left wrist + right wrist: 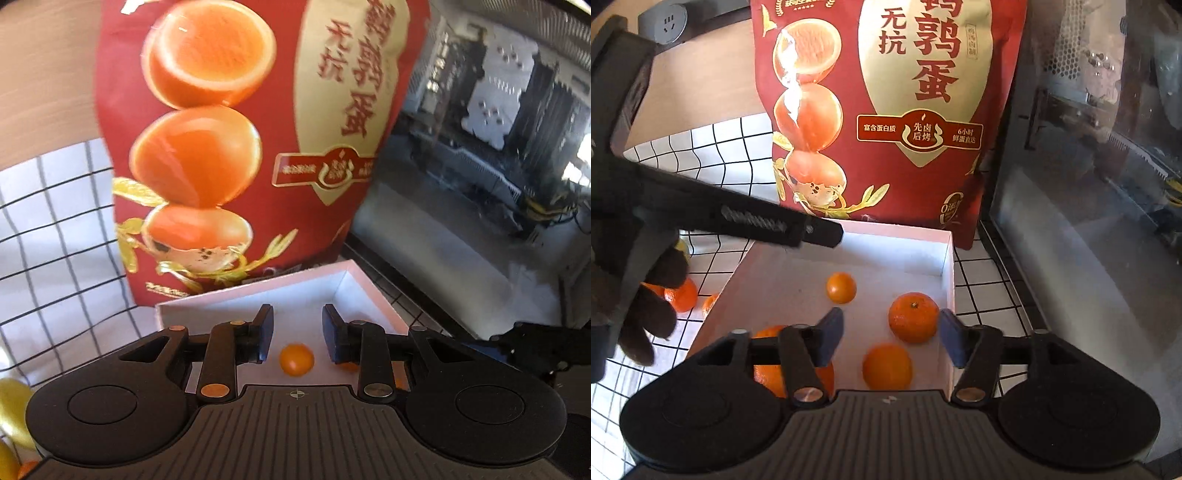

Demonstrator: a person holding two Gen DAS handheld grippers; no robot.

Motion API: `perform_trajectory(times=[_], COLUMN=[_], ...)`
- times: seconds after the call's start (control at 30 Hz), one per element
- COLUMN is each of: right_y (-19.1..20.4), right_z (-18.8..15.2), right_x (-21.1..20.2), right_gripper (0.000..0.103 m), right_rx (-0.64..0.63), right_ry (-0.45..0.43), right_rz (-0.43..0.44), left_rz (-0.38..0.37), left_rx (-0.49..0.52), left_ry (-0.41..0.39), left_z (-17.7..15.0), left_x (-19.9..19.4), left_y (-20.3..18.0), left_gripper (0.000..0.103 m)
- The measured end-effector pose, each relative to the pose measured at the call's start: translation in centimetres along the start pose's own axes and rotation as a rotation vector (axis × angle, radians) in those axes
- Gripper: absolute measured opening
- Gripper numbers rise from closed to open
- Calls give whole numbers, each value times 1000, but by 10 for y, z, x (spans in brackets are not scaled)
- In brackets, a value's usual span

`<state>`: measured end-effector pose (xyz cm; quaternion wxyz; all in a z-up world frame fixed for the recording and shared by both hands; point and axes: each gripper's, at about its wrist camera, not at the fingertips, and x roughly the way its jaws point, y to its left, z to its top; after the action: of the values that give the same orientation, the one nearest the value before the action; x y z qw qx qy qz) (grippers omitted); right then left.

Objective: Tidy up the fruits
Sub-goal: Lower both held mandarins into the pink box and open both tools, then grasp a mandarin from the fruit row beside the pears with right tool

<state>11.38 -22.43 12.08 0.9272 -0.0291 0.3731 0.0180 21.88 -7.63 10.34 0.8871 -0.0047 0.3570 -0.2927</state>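
Four orange fruits, among them a small round one (pixel 841 287) and a mandarin (pixel 913 316), already lie in the white box (pixel 897 243) at centre frame, both the right gripper (pixel 891 336) and left gripper (pixel 297 334) hover open and empty above it, and at least two mandarins (pixel 681 295) wait on the checked cloth (pixel 713 147) at left.

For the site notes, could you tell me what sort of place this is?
Probably a home or office tabletop: a grid-patterned cloth, a red snack bag standing behind a white box of oranges, a wall socket, and a glass-sided case alongside.
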Motion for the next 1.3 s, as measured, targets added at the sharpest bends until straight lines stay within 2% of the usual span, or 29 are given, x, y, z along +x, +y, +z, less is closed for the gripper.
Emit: perform_trajectory(times=[0.13, 0.27, 0.43, 0.57, 0.63, 0.7, 0.8, 0.87, 1.0, 1.13, 1.3], right_y=[4, 17, 58, 111, 138, 165, 199, 214, 230, 236, 240], right_z=[-2, -1, 5, 11, 13, 14, 12, 10, 2, -2, -4], right_x=[1, -4, -9, -3, 4, 13, 32, 49, 71, 82, 73], right_gripper=[60, 60, 60, 60, 57, 50, 50, 50, 50, 49, 17], right_rx=[-17, -57, -165, -291, -340, -399, -499, -551, -630, -667, -693], right_ry=[10, -5, -23, -26, -13, 12, 57, 85, 130, 121, 76], right_rz=[3, 28, 61, 110, 159, 171, 157, 115, 41, -17, -33], left_rz=[19, 72, 176, 281, 333, 353, 363, 370, 372, 371, 360], left_rx=[-50, -133, -282, -395, -432, -478, -519, -539, -580, -604, -601], left_ry=[-63, -114, -57, -21, -23, -33, -47, -51, -53, -59, -54], left_z=[-14, -53, -127, -174, -190, -207, -225, -236, -253, -264, -264], left_x=[-30, -78, -126, -166, -185, -203, -223, -231, -243, -248, -243], left_y=[12, 33, 74, 103, 112, 120, 127, 131, 136, 137, 139], left_gripper=[33, 33, 32, 32, 32, 32, 32, 32, 32, 32, 32])
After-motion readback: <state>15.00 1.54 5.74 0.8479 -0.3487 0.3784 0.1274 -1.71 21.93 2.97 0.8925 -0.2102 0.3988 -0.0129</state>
